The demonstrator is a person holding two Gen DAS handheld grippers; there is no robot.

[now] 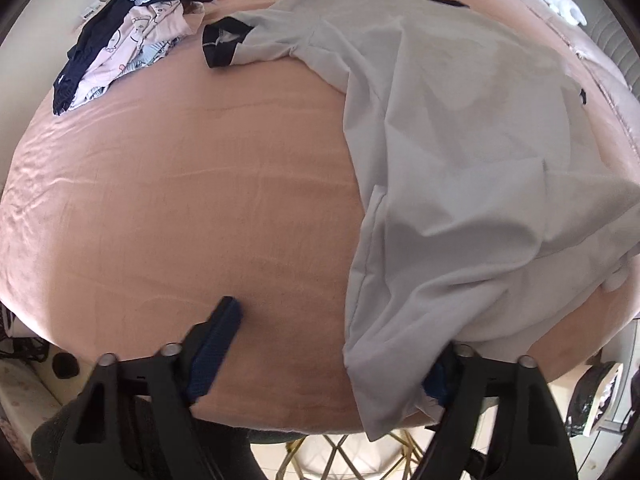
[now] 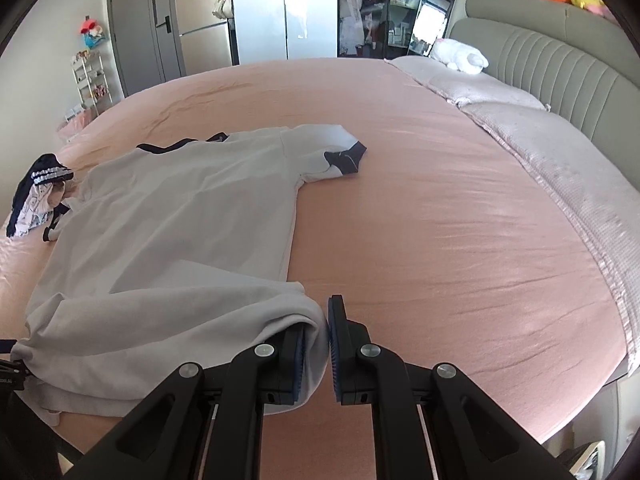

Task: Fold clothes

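The pink bed (image 2: 440, 208) carries the white shirt (image 2: 180, 216), spread flat, and a pile of clothes (image 1: 128, 40) near its far sleeve. A plush toy (image 2: 460, 56) lies by the headboard. The right gripper (image 2: 320, 344) has its jaws nearly closed, pinching the shirt's hem corner. The left gripper (image 1: 332, 344) has jaws partly apart; 1 finger is hidden under the hem, so a grip cannot be told.

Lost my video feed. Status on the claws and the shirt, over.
Right claw shut on white shirt hem. Left claw open, hem draped over one finger. Shirt flat on bed. Clothes pile clear of it.
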